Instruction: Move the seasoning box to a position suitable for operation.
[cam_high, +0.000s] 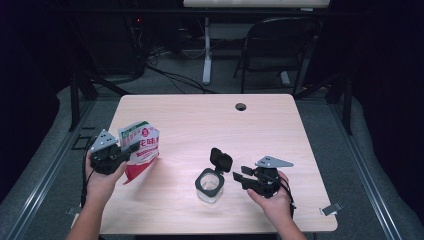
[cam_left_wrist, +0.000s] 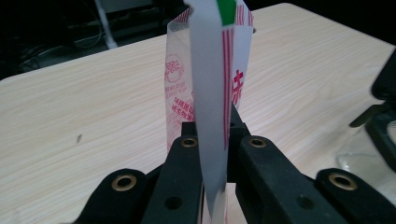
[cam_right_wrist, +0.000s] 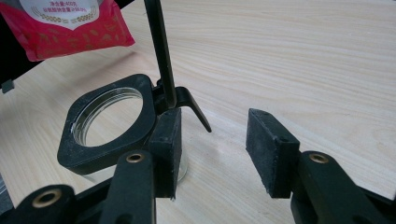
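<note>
High view: at a light wooden table (cam_high: 200, 120), a person's left hand (cam_high: 102, 182) raises the left gripper (cam_high: 131, 147), its jaws pressed together on a red-and-white pouch (cam_high: 140, 150) that hangs clear of the tabletop near the table's left edge. Left gripper view: the pouch's thin sealed edge (cam_left_wrist: 210, 93) runs straight up between the two black jaws, pinched flat. To the right of the pouch, a clear jar (cam_high: 209, 186) with a black square collar stands on the table, its hinged black lid (cam_high: 221, 160) flipped upright. The right hand (cam_high: 272, 200) holds the right gripper (cam_high: 239, 173) just beside the jar. Right gripper view: the jaws stand spread with nothing between them, one pad (cam_right_wrist: 167, 140) right next to the jar's collar (cam_right_wrist: 112, 123); whether they touch cannot be told.
</note>
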